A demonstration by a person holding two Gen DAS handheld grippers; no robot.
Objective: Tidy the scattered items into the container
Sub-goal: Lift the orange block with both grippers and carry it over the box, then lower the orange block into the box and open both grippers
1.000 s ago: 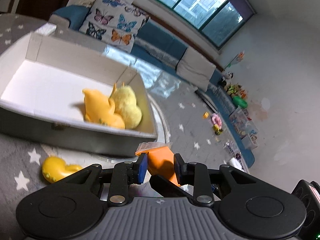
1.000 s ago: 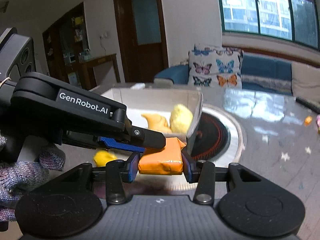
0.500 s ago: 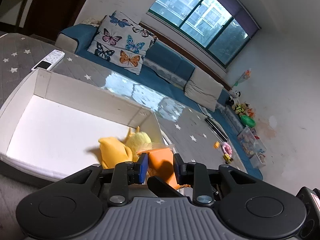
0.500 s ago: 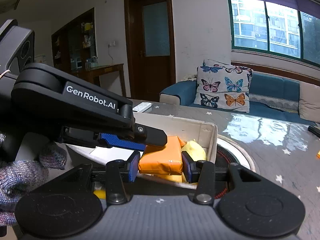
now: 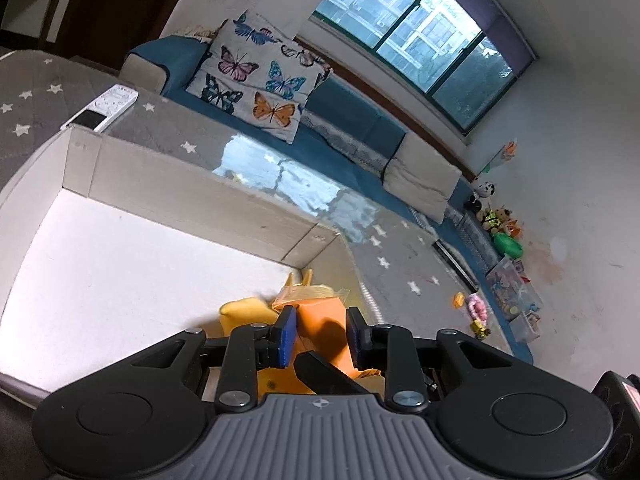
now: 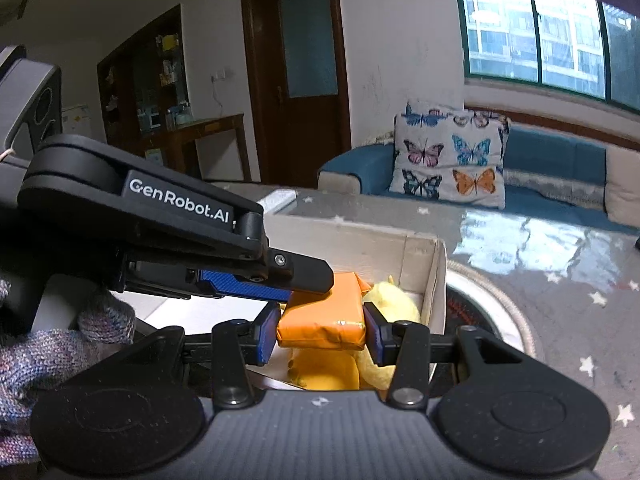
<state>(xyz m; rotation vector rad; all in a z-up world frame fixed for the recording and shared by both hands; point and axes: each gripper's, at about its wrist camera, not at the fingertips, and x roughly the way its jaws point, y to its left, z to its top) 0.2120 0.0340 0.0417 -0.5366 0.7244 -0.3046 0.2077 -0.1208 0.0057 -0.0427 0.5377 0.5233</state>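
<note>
A: How much of the tidying can be counted as done?

B: Two soft toys are already seen inside the shallow white cardboard box [image 5: 192,208]: a pale yellow plush toy [image 6: 390,304] against the corner wall and a deeper orange-yellow plush toy [image 6: 328,372] beside it. A third item, an orange plastic-wrapped rectangular packet [image 6: 324,320], is held over that same corner of the box, just above the two toys, and has not yet been let go.

A: How is the packet held?

B: It is clamped by its short ends between the blue pads of the right gripper [image 6: 322,330], the jaws being closed only as far as the packet's length. The left gripper [image 5: 318,336] is set around the same packet from the other side; whether its pads actually press on the wrapper cannot be told.

A: And what is left?

B: The release of the packet into the box is judged to be the step in hand. No other loose items can be made out on the grey star-patterned table cover [image 5: 168,128] from these views, so the remainder cannot be counted.
</note>
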